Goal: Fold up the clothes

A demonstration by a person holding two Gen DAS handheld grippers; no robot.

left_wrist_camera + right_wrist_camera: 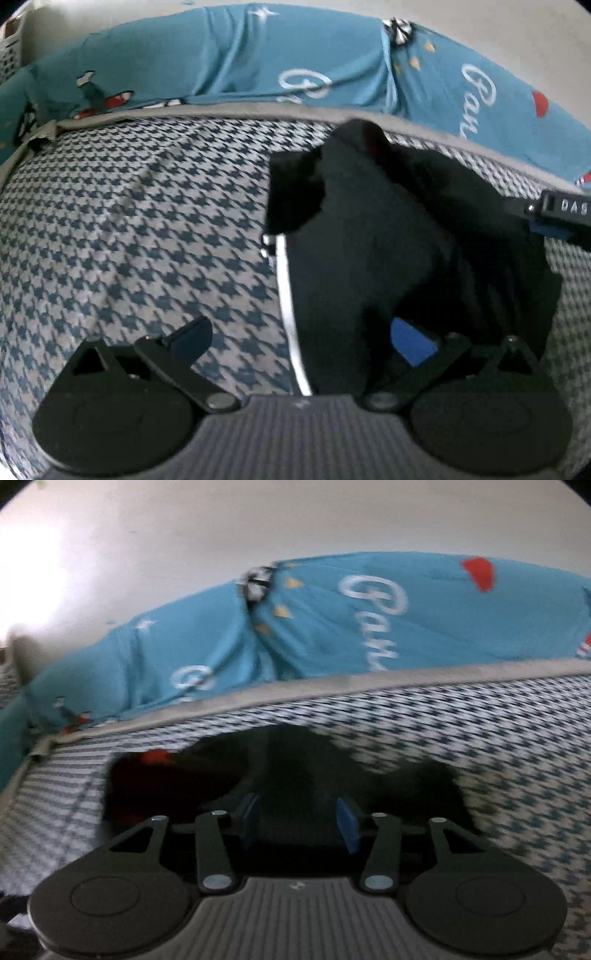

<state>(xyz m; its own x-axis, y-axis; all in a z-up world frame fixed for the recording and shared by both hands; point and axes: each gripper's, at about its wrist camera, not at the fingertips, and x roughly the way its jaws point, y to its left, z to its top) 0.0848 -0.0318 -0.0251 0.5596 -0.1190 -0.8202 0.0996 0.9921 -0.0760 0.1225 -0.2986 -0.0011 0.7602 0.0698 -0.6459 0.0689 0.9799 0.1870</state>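
Left gripper (301, 339) low, jaws spread wide, right pad over the black garment (406, 258), gripping nothing. Right gripper (298, 825) has its jaws part open with black cloth between the pads; contact unclear. The garment lies bunched on the houndstooth bed (129, 221), white-striped edge running near to far. Beyond, a teal printed pillow (314, 635), then pale wall (258, 524).

Garment (424, 258): black, white stripe. Sheet (129, 240): navy-white houndstooth (grey border). Bedding (240, 62): teal, white script, red motifs.
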